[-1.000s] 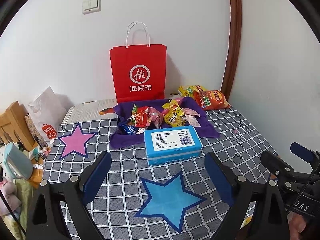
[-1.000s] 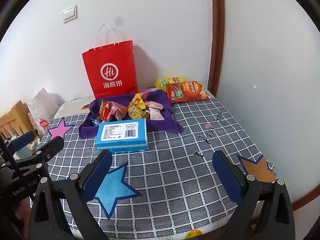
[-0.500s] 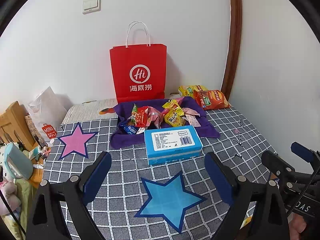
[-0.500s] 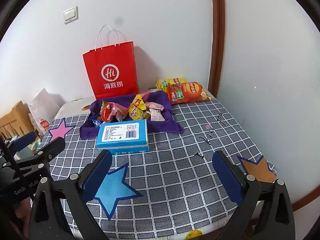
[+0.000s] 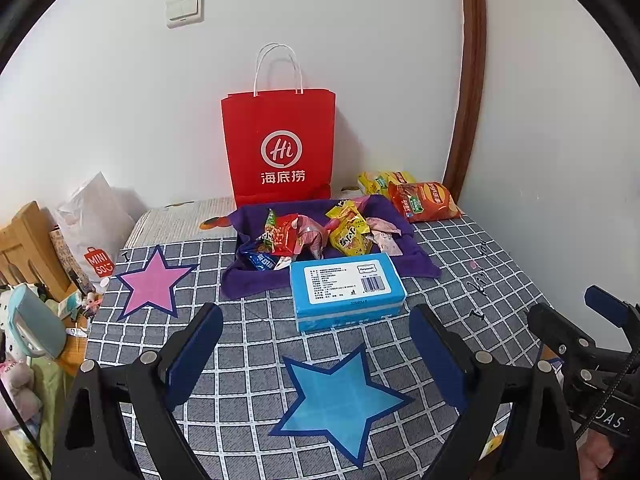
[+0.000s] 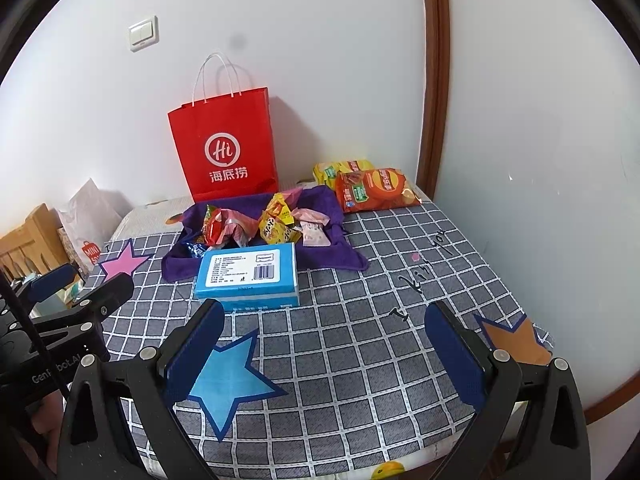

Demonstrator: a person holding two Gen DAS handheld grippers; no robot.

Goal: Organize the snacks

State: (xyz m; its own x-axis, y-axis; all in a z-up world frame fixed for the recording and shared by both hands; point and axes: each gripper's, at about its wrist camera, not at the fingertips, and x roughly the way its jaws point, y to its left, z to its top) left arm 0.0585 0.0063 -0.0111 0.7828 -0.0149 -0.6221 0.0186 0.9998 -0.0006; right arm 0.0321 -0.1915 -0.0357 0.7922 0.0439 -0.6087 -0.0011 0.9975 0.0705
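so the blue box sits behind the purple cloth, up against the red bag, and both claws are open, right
Not quite. The blue box sits in front of the purple cloth, on the near side, away from the red bag, as the left wrist view shows. Both claws, left and right, are open.

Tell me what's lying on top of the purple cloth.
On the purple cloth: small red, yellow, pink and blue snack packets. The blue box hides its near edge.

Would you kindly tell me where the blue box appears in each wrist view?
Left wrist view: the blue box sits right of centre, just before the purple cloth.
Right wrist view: the blue box sits left of centre.
Shared landmark: the red bag behind it.
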